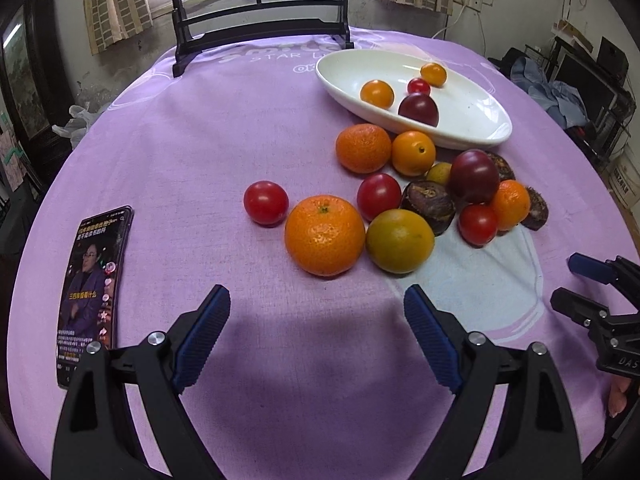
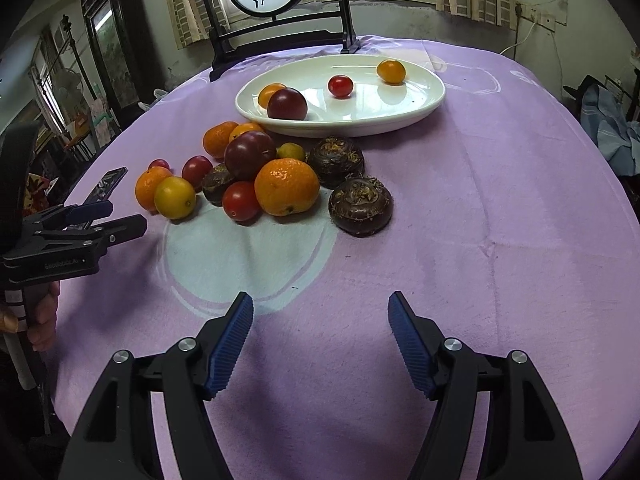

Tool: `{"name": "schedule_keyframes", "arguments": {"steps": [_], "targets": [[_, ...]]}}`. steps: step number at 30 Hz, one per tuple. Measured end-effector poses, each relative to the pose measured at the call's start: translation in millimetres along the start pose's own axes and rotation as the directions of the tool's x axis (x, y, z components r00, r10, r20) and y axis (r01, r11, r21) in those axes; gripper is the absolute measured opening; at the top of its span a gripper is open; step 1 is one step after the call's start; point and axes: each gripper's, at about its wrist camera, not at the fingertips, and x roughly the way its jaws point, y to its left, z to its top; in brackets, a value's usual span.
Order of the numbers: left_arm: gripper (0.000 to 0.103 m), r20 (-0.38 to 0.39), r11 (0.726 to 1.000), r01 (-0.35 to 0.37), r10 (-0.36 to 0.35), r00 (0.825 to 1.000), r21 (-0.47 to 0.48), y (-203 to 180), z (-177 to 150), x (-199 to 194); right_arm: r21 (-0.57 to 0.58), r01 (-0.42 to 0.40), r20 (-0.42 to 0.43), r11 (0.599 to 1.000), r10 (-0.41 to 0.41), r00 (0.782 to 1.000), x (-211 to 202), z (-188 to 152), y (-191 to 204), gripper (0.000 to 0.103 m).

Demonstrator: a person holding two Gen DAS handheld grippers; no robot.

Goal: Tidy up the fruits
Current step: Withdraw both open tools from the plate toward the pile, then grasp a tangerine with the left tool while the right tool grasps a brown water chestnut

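Note:
A white oval dish (image 1: 472, 120) (image 2: 420, 108) holds a dark plum (image 1: 419, 109), a red tomato (image 2: 340, 86) and two small oranges. Several loose fruits lie in a pile on the purple cloth: a big mandarin (image 1: 325, 235), a yellow-green citrus (image 1: 400, 241), a lone tomato (image 1: 266, 203), a plum (image 2: 249, 155), an orange (image 2: 286, 186) and dark water chestnuts (image 2: 361, 206). My left gripper (image 1: 316, 306) is open and empty, just short of the big mandarin. My right gripper (image 2: 321, 312) is open and empty, short of the pile.
A phone (image 1: 93, 292) with a lit screen lies at the left on the cloth. A black framed screen stand (image 1: 260, 36) stands at the table's far edge behind the dish. The round table's edge curves close on both sides.

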Motion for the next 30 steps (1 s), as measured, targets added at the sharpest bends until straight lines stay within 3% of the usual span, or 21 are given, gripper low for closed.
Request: {"name": "schedule_keyframes", "arguments": {"steps": [12, 19, 23, 30], "targets": [[0.084, -0.036, 1.0, -0.019, 0.019, 0.999, 0.006, 7.7, 20.1, 29.5, -0.014, -0.02, -0.009, 1.0, 0.02, 1.0, 6.1, 3.1, 3.2, 0.072], [0.044, -0.022, 0.999, 0.009, -0.009, 1.0, 0.032, -5.2, 34.6, 33.1, -0.008, -0.017, -0.01, 1.0, 0.017, 1.0, 6.7, 4.2, 1.5, 0.072], [0.044, -0.023, 1.0, 0.001, 0.0, 1.0, 0.022, -7.1, 30.8, 29.6, -0.008, -0.006, -0.007, 1.0, 0.006, 1.0, 6.5, 5.7, -1.4, 0.072], [0.044, -0.011, 0.999, 0.049, -0.049, 0.999, 0.005, -6.3, 19.4, 10.5, -0.04, 0.051, -0.03, 0.998, -0.052, 0.998, 14.8, 13.4, -2.3, 0.072]]}}
